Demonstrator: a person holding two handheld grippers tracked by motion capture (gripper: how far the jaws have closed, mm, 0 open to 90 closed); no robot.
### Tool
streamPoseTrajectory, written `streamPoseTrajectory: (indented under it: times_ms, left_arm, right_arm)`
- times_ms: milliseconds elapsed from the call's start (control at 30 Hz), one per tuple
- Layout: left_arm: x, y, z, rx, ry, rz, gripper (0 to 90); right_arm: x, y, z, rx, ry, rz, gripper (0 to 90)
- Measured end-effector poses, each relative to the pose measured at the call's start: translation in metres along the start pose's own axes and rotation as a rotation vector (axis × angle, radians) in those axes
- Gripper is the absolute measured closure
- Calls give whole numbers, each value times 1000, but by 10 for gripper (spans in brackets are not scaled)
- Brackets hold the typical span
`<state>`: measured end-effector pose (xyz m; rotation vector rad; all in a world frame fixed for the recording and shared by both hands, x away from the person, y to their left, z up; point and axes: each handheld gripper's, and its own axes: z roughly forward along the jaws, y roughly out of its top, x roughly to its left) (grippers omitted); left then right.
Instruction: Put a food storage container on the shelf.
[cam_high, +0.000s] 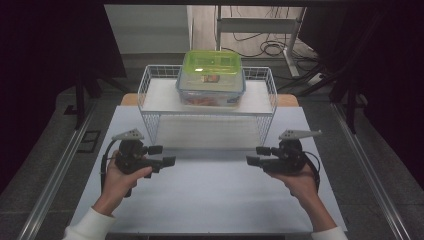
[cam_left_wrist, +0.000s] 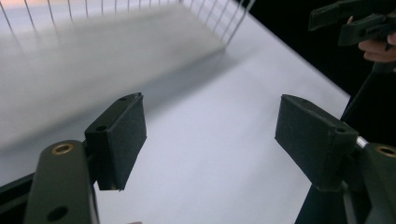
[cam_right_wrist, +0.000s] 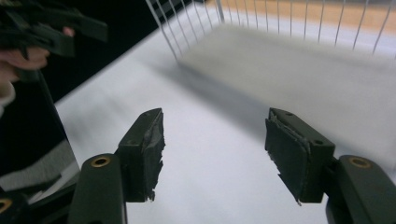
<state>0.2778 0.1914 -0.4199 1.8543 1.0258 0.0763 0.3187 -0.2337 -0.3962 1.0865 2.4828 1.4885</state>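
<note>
Gaping wide and empty, left tongs (cam_high: 165, 154) and right tongs (cam_high: 257, 155) hover above the table (cam_high: 210, 195).

White mat (cam_high: 210, 190), metal table rails (cam_high: 55, 175), cables on floor (cam_high: 270, 47)

A table (cam_high: 210, 200) under a pale sheet carries a white wire shelf rack (cam_high: 207, 102) standing at its twelve o'clock end. On the rack's top deck sits a clear lidded container (cam_high: 211, 85) with a green lid, right of the deck's centre.
</note>
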Motion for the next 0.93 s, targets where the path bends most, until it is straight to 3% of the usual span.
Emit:
streamPoseTrajectory:
  times_ms: [33,100,167,233,333,400,733,933]
  left_arm:
    - [-2,-19,6,16,5,0,245]
    - [-2,-30,12,36,-2,-2,245]
    - [0,-47,23,95,-1,-10,246]
    - [2,-57,32,147,34,7,232]
    - [5,-61,39,175,51,8,228]
    - [6,-61,39,164,51,-6,228]
    - [10,-64,36,168,92,13,217]
    - [14,-66,35,162,98,-4,211]
  right_arm:
    - [-2,-23,3,25,-14,9,356]
    - [-5,-38,5,37,-12,20,349]
    - [-9,-55,9,57,-10,38,340]
    - [-12,-66,14,97,-15,45,329]
    - [-12,-81,19,131,-23,33,325]
    - [-13,-82,21,138,-51,13,322]
    - [-17,-85,22,120,-73,26,295]
    - [-17,-86,21,102,-91,14,246]
